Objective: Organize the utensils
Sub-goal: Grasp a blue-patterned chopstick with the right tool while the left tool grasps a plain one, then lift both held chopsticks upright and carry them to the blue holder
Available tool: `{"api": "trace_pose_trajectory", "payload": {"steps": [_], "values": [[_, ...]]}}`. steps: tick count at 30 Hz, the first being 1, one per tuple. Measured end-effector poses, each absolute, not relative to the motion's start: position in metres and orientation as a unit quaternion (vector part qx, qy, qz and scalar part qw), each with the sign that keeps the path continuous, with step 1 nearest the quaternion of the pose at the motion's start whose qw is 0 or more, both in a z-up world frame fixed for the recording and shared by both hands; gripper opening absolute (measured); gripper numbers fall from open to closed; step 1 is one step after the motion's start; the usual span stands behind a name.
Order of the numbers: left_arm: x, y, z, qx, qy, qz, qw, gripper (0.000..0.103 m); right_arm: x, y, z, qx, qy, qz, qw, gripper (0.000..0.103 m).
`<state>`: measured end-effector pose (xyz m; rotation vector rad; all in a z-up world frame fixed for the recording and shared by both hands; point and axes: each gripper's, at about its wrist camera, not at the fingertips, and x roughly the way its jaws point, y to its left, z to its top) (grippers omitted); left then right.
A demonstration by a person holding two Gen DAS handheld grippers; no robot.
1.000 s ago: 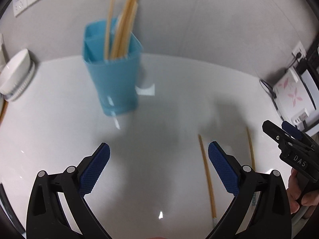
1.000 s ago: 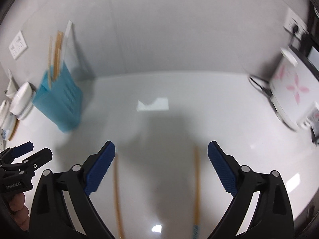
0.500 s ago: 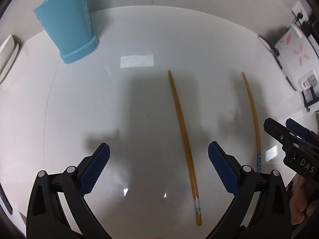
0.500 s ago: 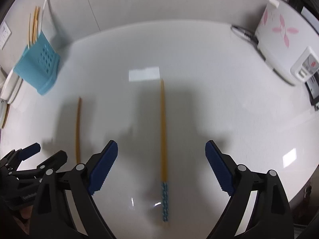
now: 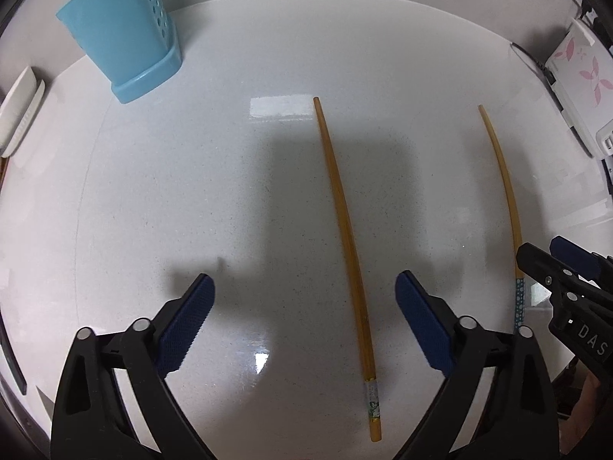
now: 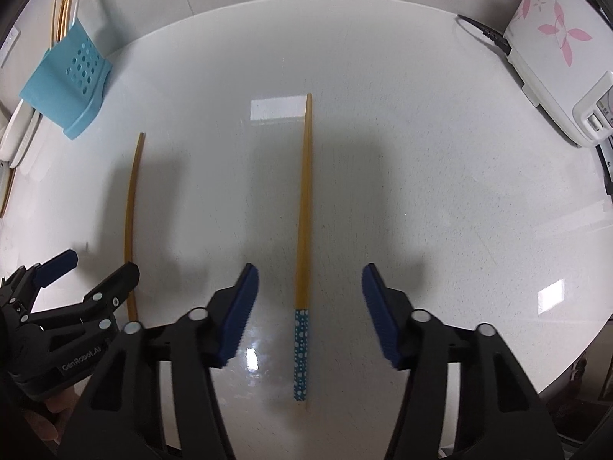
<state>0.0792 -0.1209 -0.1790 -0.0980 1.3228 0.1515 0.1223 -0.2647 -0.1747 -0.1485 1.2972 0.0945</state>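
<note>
Lying flat on the white table [image 6: 440, 153], two chopsticks sit well apart: the blue-dotted chopstick [image 6: 304, 237] between the released right gripper [image 6: 309, 308], the plain chopstick [image 5: 346, 226] between the released left gripper [image 5: 304, 324] (blue utensil holder [image 5: 120, 32] far behind, leftward).

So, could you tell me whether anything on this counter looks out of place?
Two chopsticks, one plain and one blue-dotted, lie loose and apart on the counter rather than in the blue holder.
</note>
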Motion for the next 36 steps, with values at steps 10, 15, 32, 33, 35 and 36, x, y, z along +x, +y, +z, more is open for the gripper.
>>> {"api": "trace_pose_trajectory", "payload": {"steps": [10,15,32,33,35,36], "values": [[0.082,-0.128,-0.181,-0.035,0.632,0.074,0.771,0.055,0.130,-0.261,-0.181,-0.077,0.615,0.042,0.784,0.026],[0.083,-0.125,-0.177,-0.037,0.640,0.072,0.764,0.035,0.133,-0.260,-0.185,-0.073,0.622,0.039,0.778,0.020],[0.079,-0.113,-0.166,-0.043,0.640,0.049,0.766,0.006,0.145,-0.252,-0.188,-0.061,0.634,0.032,0.770,0.007],[0.078,-0.111,-0.163,-0.043,0.637,0.049,0.768,0.006,0.146,-0.250,-0.187,-0.059,0.632,0.033,0.772,0.007],[0.078,-0.109,-0.159,-0.045,0.632,0.048,0.772,0.006,0.147,-0.248,-0.182,-0.056,0.628,0.036,0.776,0.007],[0.078,-0.107,-0.155,-0.046,0.628,0.047,0.775,0.006,0.147,-0.246,-0.179,-0.054,0.625,0.038,0.778,0.007]]}}
